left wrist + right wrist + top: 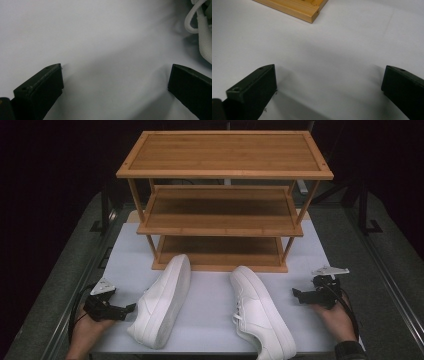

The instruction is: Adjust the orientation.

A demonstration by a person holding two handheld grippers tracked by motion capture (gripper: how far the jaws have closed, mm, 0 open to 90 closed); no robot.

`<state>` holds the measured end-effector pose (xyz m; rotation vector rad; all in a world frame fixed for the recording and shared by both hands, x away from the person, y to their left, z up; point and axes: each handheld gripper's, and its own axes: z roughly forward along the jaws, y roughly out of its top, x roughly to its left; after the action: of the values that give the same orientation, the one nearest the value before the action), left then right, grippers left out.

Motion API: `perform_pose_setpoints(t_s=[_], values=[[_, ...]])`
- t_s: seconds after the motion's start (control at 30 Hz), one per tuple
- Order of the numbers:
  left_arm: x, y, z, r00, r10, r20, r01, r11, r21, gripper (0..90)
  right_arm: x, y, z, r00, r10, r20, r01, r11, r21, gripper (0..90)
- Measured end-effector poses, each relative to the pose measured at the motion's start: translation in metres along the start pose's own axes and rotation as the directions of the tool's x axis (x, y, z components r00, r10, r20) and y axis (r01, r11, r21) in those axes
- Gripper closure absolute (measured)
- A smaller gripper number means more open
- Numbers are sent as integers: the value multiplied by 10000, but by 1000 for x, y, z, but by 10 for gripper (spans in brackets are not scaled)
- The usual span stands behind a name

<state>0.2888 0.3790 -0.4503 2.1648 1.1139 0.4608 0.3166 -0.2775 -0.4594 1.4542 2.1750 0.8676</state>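
High view: three-tier bamboo rack [225,202] at the table's far side, two white sneakers [162,300] just before it, likely awaiting shelving; left gripper [131,308] and right gripper [296,294] flanking them.

Left gripper view: jaws spread wide, empty, laces [200,25] nearby.

Right gripper view: jaws spread, empty, rack corner [309,12] ahead.

Two white sneakers [161,302] [261,314] upright on white tabletop, apart, toes toward empty three-tier bamboo rack [222,200].

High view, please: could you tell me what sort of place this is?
Probably a staged recording bench: a white table against dark surroundings, an empty wooden rack, two white shoes, hand-held tools.
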Motion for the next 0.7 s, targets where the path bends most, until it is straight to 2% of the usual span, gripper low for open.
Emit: perform_pose_setpoints(t_s=[0.2, 0.27, 0.33, 0.37, 0.4, 0.43, 0.5, 0.57, 0.6, 0.63, 0.67, 0.7], values=[[1, 0, -2, 9999, -89, -65, 88, 9999, -130, 22, 0, 0, 0, 10000, 12, 0, -12, 10000, 1, 0], [3, -1, -4, 9996, -194, 180, 201, 9991, -382, 76, 0, 0, 0, 10000, 16, -5, -16, 10000, 3, 0], [3, -2, -6, 9993, -151, 342, 169, 9984, -531, 192, 0, 0, 0, 10000, 14, -5, -14, 10000, 3, 0], [3, -4, -9, 9987, 1, 512, 29, 9983, -586, 231, 0, 0, 0, 10000, 24, -3, -24, 10000, 5, 0], [2, -5, -10, 9985, 136, 528, -103, 9980, -624, 260, 0, 0, 0, 10000, 19, -4, -19, 10000, 3, 0], [2, -5, -10, 9985, 136, 528, -103, 9980, -624, 326, 0, 0, 0, 10000, 19, -4, -19, 10000, 3, 0], [3, -6, -16, 9899, 306, 1388, -192, 9964, -824, 520, 0, 0, 0, 10000, 20, -6, -20, 10000, 4, 0], [1, -6, -19, 9789, 358, 2011, -175, 9956, -923, 670, 0, 0, 0, 10000, 16, -5, -16, 10000, 3, 0], [1, -6, -19, 9789, 358, 2011, -175, 9956, -923, 751, 0, 0, 0, 10000, 16, -5, -16, 10000, 3, 0], [-1, -4, -21, 9664, 401, 2539, -154, 9950, -987, 836, 0, 0, 0, 10000, -9, -7, 9, 10000, -5, 0], [-2, -3, -22, 9598, 428, 2773, -140, 9944, -1052, 895, 0, 0, 0, 10000, -5, -6, 5, 10000, -6, 0], [-4, -1, -23, 9520, 381, 3037, -66, 9945, -1041, 900, 0, 0, 0, 10000, -8, -3, 8, 10000, -5, 0]])
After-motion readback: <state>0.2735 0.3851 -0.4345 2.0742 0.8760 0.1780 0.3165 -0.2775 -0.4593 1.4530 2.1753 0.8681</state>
